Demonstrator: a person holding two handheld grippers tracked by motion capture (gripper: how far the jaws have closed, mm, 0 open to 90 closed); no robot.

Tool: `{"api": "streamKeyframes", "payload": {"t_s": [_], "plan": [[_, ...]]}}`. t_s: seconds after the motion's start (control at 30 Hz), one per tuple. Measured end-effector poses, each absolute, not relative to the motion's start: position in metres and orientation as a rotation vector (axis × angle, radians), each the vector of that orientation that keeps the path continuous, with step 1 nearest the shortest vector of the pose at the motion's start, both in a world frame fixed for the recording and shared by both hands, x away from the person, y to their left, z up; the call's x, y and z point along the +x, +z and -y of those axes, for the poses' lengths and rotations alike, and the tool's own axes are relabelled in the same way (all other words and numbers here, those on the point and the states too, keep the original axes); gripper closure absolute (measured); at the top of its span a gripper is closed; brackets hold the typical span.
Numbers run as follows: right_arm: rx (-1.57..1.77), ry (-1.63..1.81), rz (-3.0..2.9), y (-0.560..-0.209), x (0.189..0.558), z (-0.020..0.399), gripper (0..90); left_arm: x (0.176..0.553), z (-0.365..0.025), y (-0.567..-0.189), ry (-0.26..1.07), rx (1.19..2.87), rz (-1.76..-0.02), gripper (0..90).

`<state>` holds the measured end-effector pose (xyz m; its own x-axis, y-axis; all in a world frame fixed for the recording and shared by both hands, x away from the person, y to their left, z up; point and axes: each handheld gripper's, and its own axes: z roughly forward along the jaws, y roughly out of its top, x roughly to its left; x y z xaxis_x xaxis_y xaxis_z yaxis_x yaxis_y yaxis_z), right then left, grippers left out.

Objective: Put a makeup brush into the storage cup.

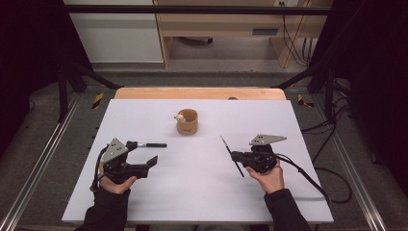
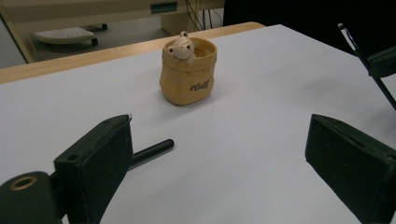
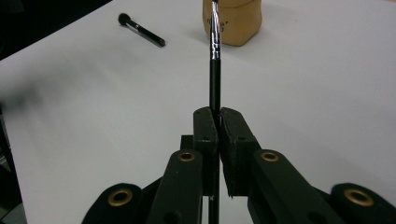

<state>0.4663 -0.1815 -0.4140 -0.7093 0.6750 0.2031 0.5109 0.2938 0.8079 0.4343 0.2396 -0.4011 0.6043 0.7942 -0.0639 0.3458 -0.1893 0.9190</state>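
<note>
High view: a white table (image 1: 192,192) filled the middle of the frame. A tan cup (image 1: 187,122) with a small bear figure at its rim stood in the upper centre. The left gripper (image 1: 151,161), held in a hand at lower left, had its jaws wide apart with nothing between them. Just above it, left of centre, a black brush (image 1: 151,144) lay flat on the table. The right gripper (image 1: 234,155), held in a hand at lower right, had its jaws closed on a thin black pencil (image 1: 232,155), which ran slanted from upper left to lower right across the jaws.

Left gripper view: both jaws rose from the lower corners, set wide, with bare table between them. The cup (image 2: 187,72) stood upper centre. The brush handle (image 2: 154,150) showed just beside the left jaw. The pencil (image 2: 364,60) appeared at the upper right edge.

Right gripper view: the jaws met at lower centre, pressed on the pencil (image 3: 215,79), which pointed up toward the cup (image 3: 232,21) at the top edge. The brush (image 3: 140,29) lay at upper left.
</note>
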Motion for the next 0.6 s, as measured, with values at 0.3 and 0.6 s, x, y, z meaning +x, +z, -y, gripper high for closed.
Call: {"api": "streamKeyframes", "payload": {"t_s": [0.3,0.6], "plan": [[1.075,1.459,-2.35,-0.412,0.465,0.182,85.9,0.434,-0.233,-0.4,0.515,1.765,-0.931,7.4],[1.052,1.511,-2.317,-0.409,0.464,0.182,85.9,0.434,-0.226,-0.396,0.502,1.746,-0.923,7.8]]}}
